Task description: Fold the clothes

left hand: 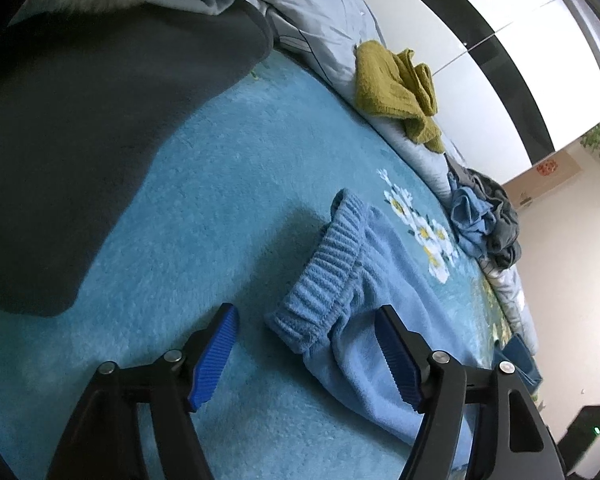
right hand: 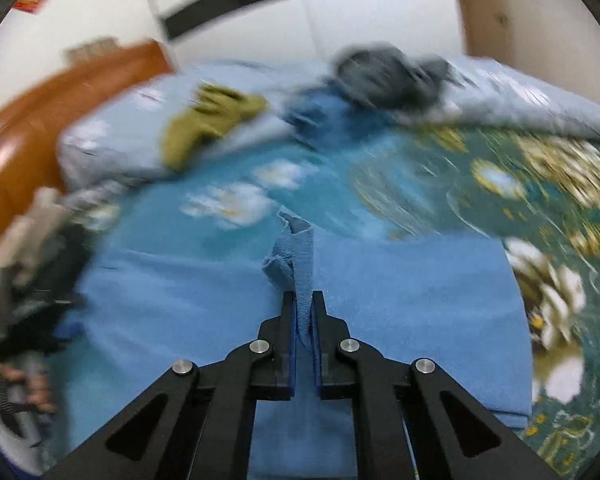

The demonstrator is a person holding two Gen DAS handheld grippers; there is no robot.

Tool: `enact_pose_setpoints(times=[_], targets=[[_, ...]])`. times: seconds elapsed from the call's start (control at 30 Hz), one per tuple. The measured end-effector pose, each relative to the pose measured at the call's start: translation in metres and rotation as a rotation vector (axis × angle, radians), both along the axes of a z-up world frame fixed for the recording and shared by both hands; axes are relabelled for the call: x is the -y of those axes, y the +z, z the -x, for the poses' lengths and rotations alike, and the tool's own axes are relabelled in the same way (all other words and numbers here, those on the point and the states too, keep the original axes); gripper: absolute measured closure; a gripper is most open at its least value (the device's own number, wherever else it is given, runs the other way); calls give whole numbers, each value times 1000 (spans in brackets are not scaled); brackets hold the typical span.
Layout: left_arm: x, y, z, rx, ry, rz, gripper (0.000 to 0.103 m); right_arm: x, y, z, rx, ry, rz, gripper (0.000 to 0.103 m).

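Note:
Light blue fleece pants (left hand: pixel 352 312) lie on a teal blanket (left hand: pixel 228 200), their ribbed waistband (left hand: pixel 324 272) toward me. My left gripper (left hand: pixel 306 316) is open, hovering just over the waistband's end, with one blue pad (left hand: pixel 216 356) over the blanket and the other over the fabric. In the blurred right wrist view, my right gripper (right hand: pixel 304 300) is shut on a raised fold (right hand: pixel 296 256) of the same blue pants (right hand: pixel 412 312), which spread flat below it.
A dark grey garment (left hand: pixel 84 148) covers the blanket's left side. An olive towel (left hand: pixel 396 84) and a heap of blue and grey clothes (left hand: pixel 484 216) rest on the pale quilt at the far edge. A wooden headboard (right hand: pixel 40 120) and a hand (right hand: pixel 28 384) appear left.

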State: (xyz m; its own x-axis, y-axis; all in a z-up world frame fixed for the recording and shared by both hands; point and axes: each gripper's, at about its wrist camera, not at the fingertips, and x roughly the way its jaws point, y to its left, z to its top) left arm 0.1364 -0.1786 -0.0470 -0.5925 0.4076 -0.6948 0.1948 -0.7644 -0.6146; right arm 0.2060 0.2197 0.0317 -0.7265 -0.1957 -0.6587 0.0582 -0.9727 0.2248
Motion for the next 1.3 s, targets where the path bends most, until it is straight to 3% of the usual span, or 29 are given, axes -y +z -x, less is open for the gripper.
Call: enact_pose_setpoints(times=[0.3, 0.37, 0.4, 0.43, 0.53, 0.6, 0.73, 0.83, 1.13, 1.3], targets=[[-2, -1, 10, -18, 22, -25, 29, 32, -39, 6, 128, 66, -60, 92], [-2, -1, 13, -23, 29, -34, 29, 37, -44, 6, 148, 83, -64, 75], [-3, -1, 15, -26, 33, -38, 29, 34, -40, 3, 131, 95, -41, 61], [-3, -1, 16, -34, 34, -47, 30, 30, -34, -2, 110, 98, -19, 58], [-3, -3, 19, -44, 53, -76, 31, 13, -17, -17, 37, 40, 14, 57], [-2, -3, 20, -50, 71, -92, 38, -9, -11, -30, 12, -42, 38, 57], [-25, 28, 14, -140, 10, -59, 68, -52, -20, -53, 16, -183, 138, 57], [-41, 51, 9, -208, -36, -34, 78, -86, -33, -72, 23, -277, 238, 57], [-92, 122, -6, -410, -174, 42, 84, -167, -60, -131, -41, -514, 525, 57], [-180, 117, -12, -397, -372, 65, 87, -179, -70, -143, -70, -528, 595, 57]])
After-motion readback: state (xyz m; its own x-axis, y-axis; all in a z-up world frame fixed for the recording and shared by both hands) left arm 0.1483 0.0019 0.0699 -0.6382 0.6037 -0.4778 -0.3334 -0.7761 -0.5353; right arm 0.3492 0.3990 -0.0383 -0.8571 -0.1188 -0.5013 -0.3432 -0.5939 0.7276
